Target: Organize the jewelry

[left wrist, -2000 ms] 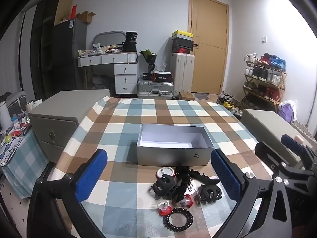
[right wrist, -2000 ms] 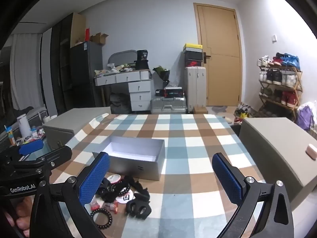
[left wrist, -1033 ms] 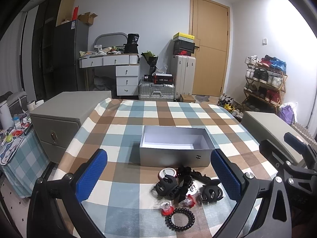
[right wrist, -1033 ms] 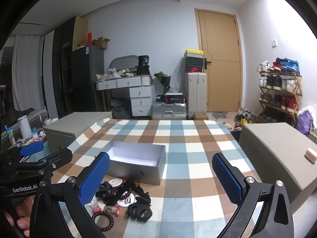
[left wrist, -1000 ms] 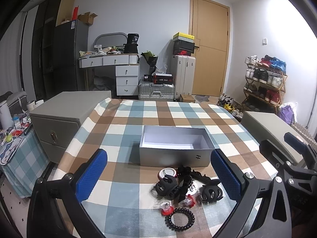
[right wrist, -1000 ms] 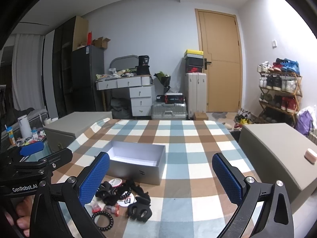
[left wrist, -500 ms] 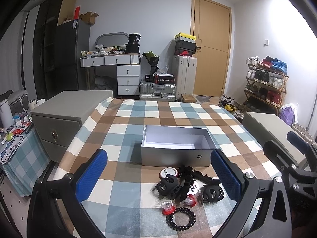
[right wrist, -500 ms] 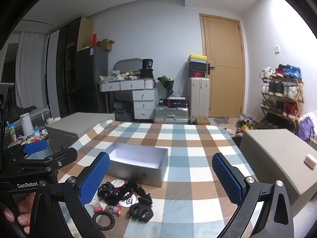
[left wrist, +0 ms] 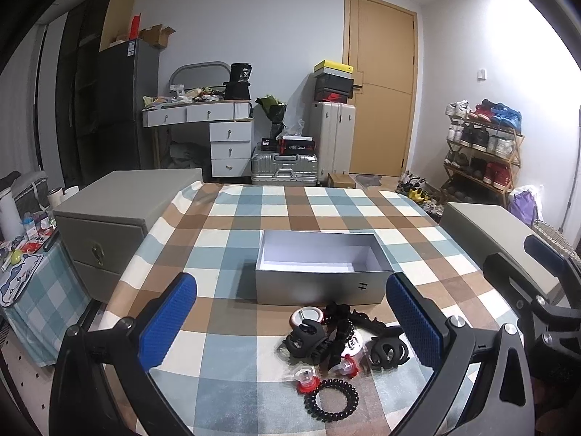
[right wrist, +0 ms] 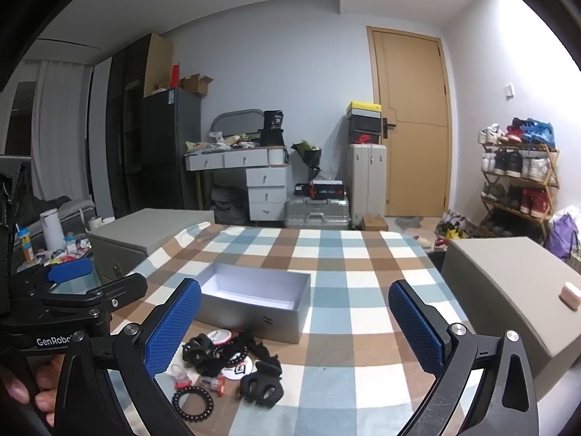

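1. The left gripper [left wrist: 291,318] has its blue-padded fingers [left wrist: 167,321] spread wide with nothing between them, held above the near edge of the desk with the blue, brown and cream checked cloth [left wrist: 232,214]
2. The right gripper [right wrist: 294,321] is likewise wide open and empty, off to the right of the pile, over bare cloth
3. The things to sort lie in a loose heap just in front of the open grey rectangular cardboard box [left wrist: 319,272], which looks empty: two black plastic claw clips [left wrist: 304,338], a black beaded bracelet [left wrist: 339,327], a black coiled hair tie [left wrist: 331,398], small red and clear pieces [left wrist: 307,378] and a round white badge with a pink rim [left wrist: 307,315]
4. Judging by the empty box, nothing is sorted yet; the likely first move is a pick from the heap
5. Risks: the pieces overlap, so closing on a claw clip may snag the bracelet and drag it along, scattering the small red pieces towards the desk edge
6. The coiled hair tie lies flat and springy; a shallow pinch could let it flip away
7. Both grippers sit near one another, so reaching for the same heap together could make them collide
8. The box is light card; nudging its front wall may push it away
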